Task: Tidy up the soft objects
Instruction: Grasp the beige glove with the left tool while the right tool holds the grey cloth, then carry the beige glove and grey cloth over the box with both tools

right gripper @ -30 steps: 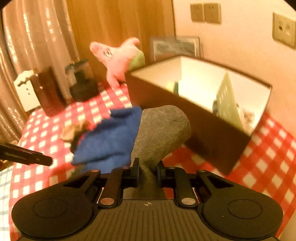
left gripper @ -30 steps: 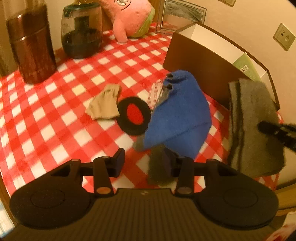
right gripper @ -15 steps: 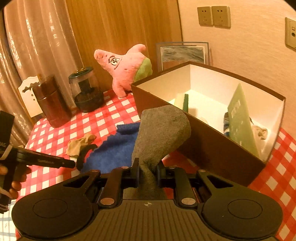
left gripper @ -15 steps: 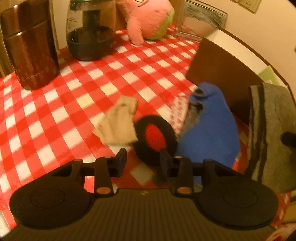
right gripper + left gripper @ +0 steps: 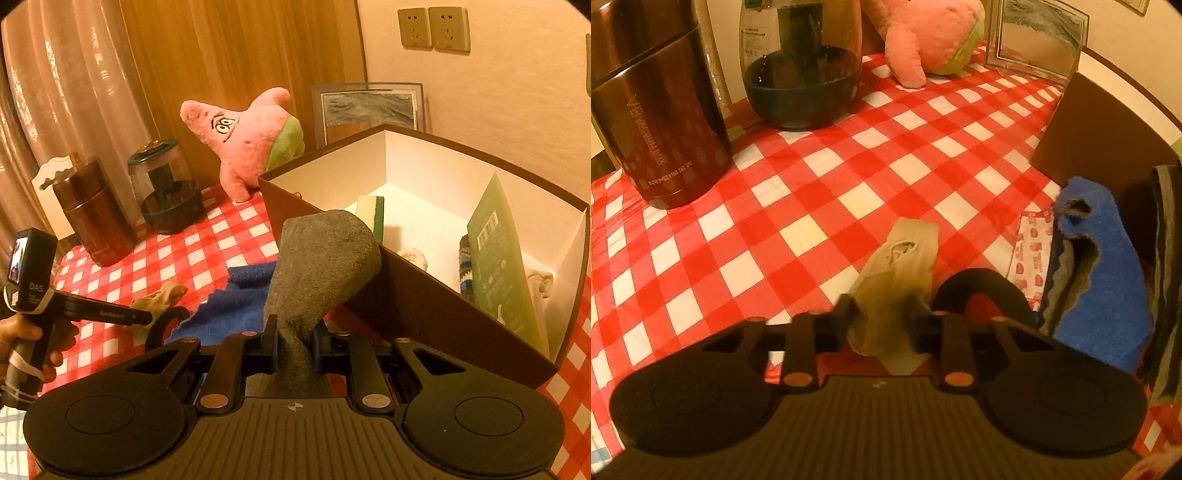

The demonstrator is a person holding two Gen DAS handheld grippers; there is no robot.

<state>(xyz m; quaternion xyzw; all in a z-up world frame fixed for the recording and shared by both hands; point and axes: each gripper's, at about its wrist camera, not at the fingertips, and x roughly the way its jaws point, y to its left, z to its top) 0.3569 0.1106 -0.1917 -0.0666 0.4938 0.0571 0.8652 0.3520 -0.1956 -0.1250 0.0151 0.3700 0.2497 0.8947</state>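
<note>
My left gripper (image 5: 881, 317) is open with its fingers on either side of a beige sock (image 5: 899, 280) lying on the checked tablecloth. A black and red round pad (image 5: 982, 295) and a blue cloth (image 5: 1104, 273) lie just to its right. My right gripper (image 5: 294, 341) is shut on a grey cloth (image 5: 325, 258) and holds it up beside the brown box (image 5: 424, 306). The left gripper (image 5: 147, 316) also shows in the right wrist view, at the beige sock (image 5: 162, 295).
A brown canister (image 5: 653, 110), a dark glass jar (image 5: 801, 66), a pink star plush (image 5: 923, 33) and a picture frame (image 5: 1034, 40) stand at the back. The box holds a green packet (image 5: 498, 258), a sponge (image 5: 369, 214) and several small soft items.
My left gripper has moved left and down, from the blue cloth to around the beige sock. My right gripper has lifted the grey cloth up beside the box.
</note>
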